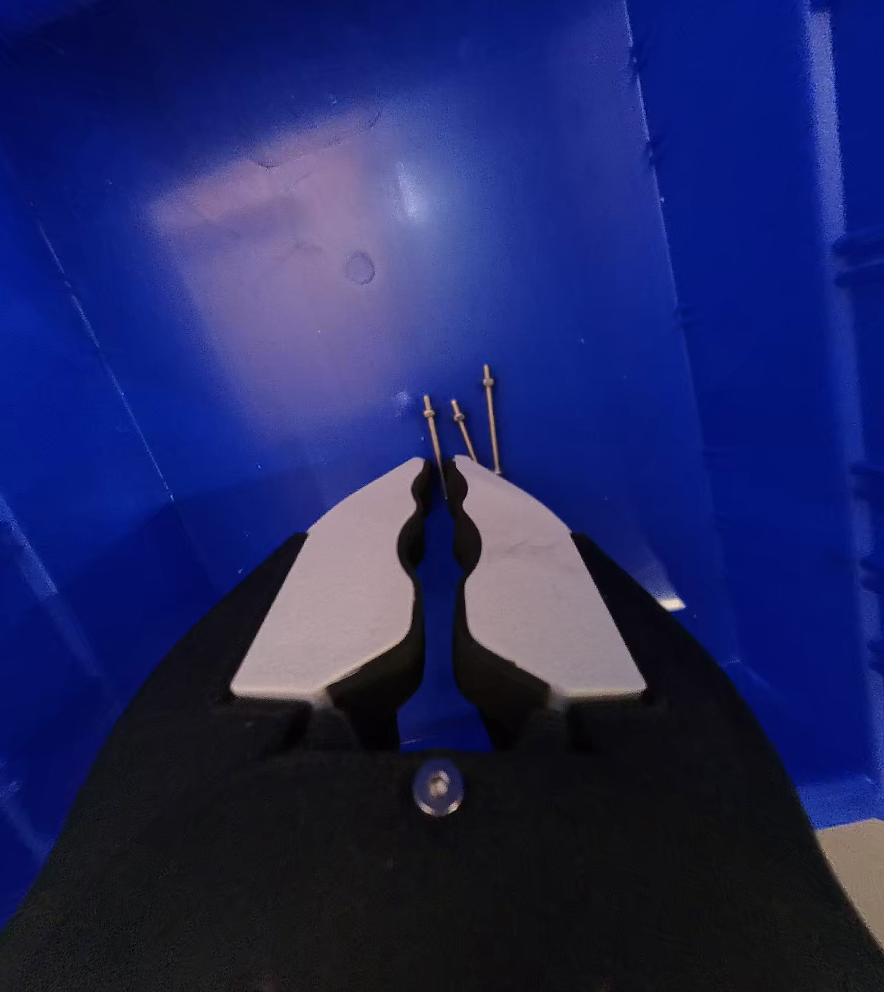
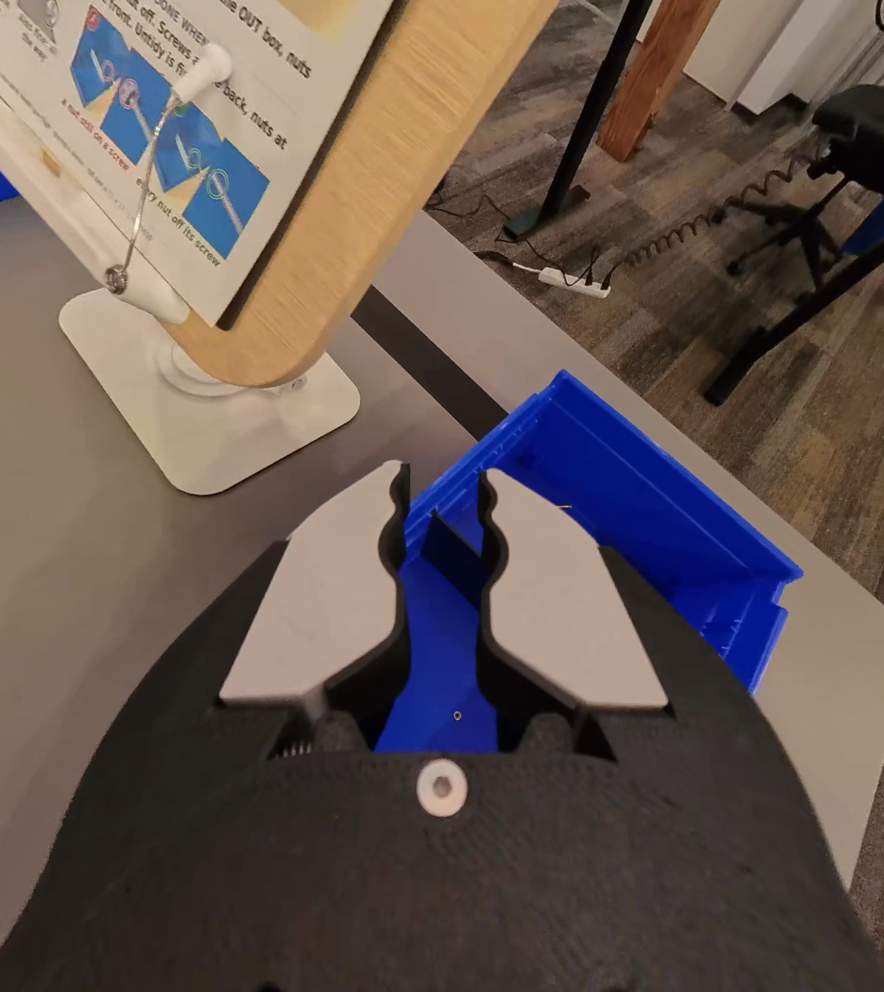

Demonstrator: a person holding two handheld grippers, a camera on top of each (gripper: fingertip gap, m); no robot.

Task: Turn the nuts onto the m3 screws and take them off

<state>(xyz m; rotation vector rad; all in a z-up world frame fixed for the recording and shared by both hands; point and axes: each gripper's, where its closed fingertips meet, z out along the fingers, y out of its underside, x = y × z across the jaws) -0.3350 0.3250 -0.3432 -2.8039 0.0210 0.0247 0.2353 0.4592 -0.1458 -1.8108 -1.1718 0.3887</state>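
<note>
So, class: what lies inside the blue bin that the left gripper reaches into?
Three thin metal screws, each with a nut near its far end, lie on the blue bin floor. The left gripper covers their near ends.

Light: soft indoor light from above, moderately bright, even across both views.
Glare: a pale washed sheen on the blue bin floor (image 1: 278, 225) in the left wrist view.
Shadows: bin corners dark; faint shadows on the table (image 2: 26, 483).
Blur: the printed sheet (image 2: 171, 123) is smeared.
Distortion: wide-angle bending at the edges.
</note>
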